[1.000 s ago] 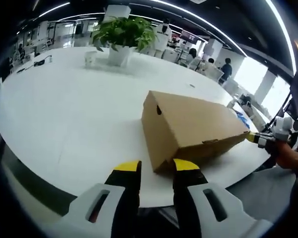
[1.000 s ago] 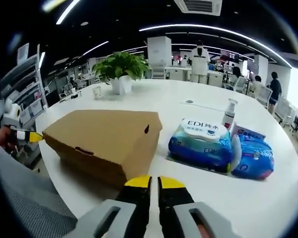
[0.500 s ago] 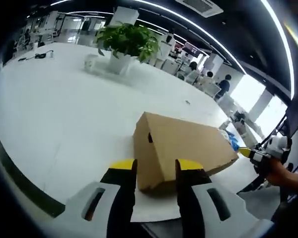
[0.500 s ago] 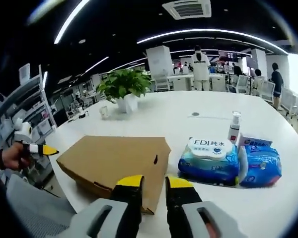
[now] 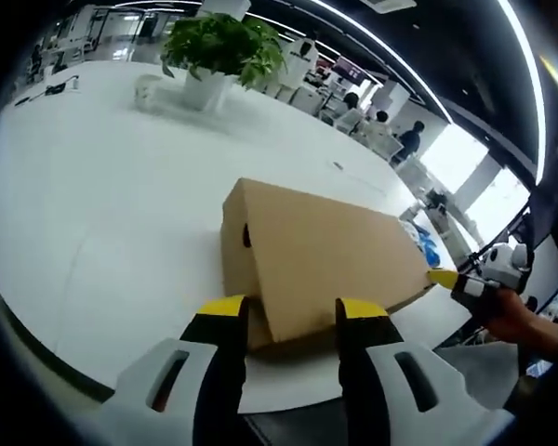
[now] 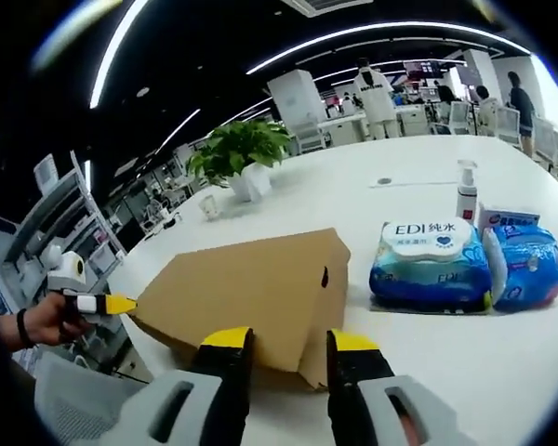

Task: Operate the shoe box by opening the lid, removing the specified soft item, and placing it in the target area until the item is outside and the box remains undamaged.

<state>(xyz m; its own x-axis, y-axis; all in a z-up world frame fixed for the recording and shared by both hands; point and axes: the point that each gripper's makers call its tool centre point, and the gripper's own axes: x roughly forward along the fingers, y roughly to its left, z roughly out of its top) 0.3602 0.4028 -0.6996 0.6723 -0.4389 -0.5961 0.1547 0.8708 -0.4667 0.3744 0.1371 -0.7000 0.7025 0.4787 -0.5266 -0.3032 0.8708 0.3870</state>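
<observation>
Brown cardboard shoe box (image 5: pixel 325 255), lid closed, on white table (image 5: pixel 93 214).

Both grippers have closed in on the shoe box (image 5: pixel 316 255) — a second ago each sat back from its corner. The left gripper (image 5: pixel 284 311) now brackets the near end, jaws apart. The right gripper (image 6: pixel 284 339) has spread its once-narrow jaws — they straddle the opposite corner.
</observation>
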